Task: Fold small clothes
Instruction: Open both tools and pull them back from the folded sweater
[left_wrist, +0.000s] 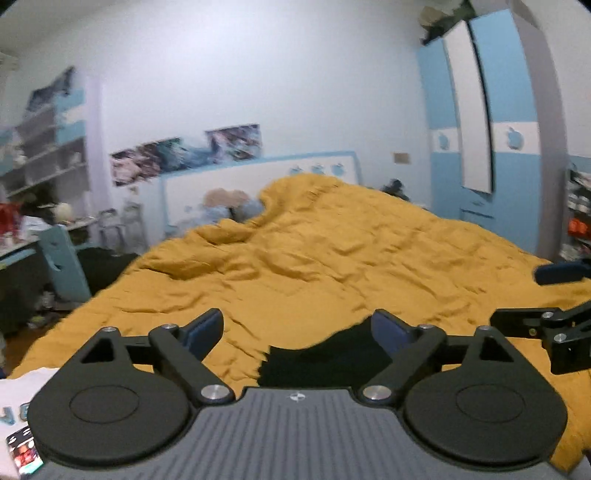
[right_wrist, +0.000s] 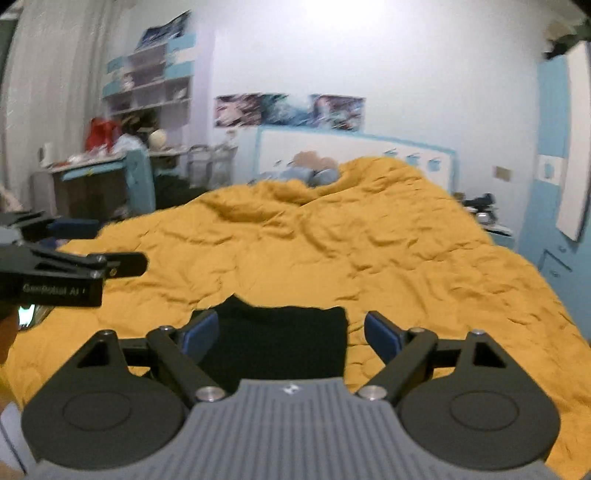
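Right hand-held gripper (right_wrist: 291, 334) — jaws apart — above black garment (right_wrist: 280, 343).

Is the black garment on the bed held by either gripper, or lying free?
Lying free. The black garment rests flat on the yellow blanket; both the left gripper and right gripper stand open above it.

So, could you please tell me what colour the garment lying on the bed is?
Black garment, plainest in the right wrist view.

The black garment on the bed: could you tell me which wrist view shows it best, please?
The right wrist view: the black garment lies flat on the yellow quilt, its upper edge and both corners showing. In the left wrist view, only a ragged part shows.
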